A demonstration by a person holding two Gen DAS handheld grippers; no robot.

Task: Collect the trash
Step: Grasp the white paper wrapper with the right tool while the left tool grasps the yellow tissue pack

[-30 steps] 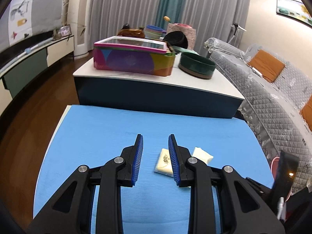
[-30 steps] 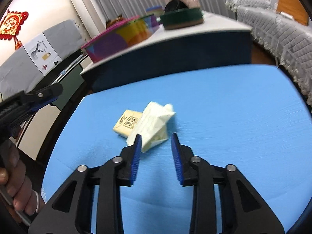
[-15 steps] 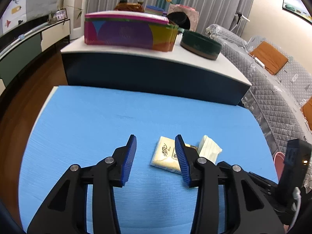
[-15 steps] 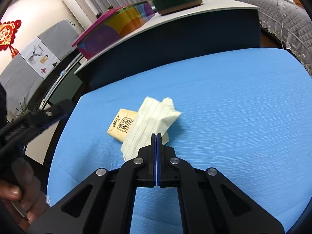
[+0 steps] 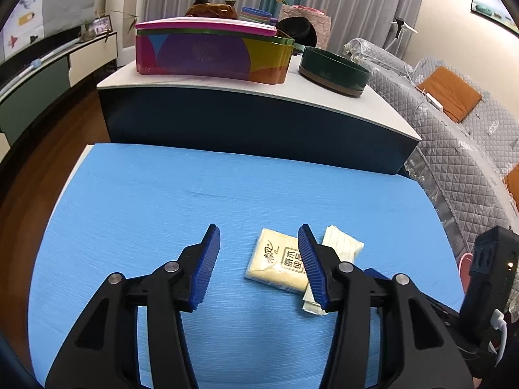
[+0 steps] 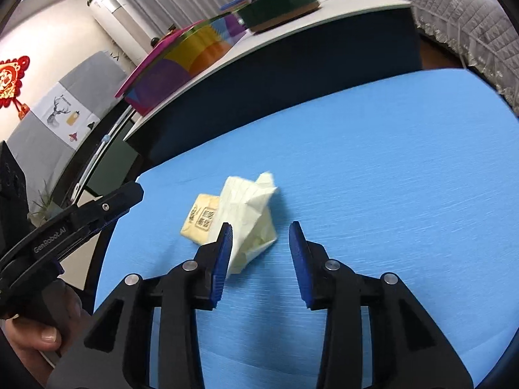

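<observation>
A yellow tissue pack [image 5: 275, 264] lies on the blue table top [image 5: 162, 201], with a crumpled pale tissue [image 5: 342, 246] leaning against its right side. My left gripper [image 5: 259, 256] is open, low over the table; the pack sits just inside its right finger [image 5: 309, 264]. In the right wrist view the pack [image 6: 199, 215] and the tissue [image 6: 249, 214] lie just ahead of my right gripper [image 6: 261, 249], which is open; its left finger [image 6: 222, 257] overlaps the tissue's near edge. The left gripper's arm [image 6: 74, 217] shows at the left.
Behind the blue table stands a white-topped dark counter [image 5: 259, 120] with a colourful box [image 5: 207, 53] and a dark green bowl [image 5: 334, 71]. A grey quilted sofa [image 5: 454, 129] runs along the right. Wooden floor [image 5: 42, 149] lies to the left.
My left gripper has opened wider and moved closer to the pack. My right gripper closed at the tissue's edge half a second ago and is open again; the tissue looks more bunched up.
</observation>
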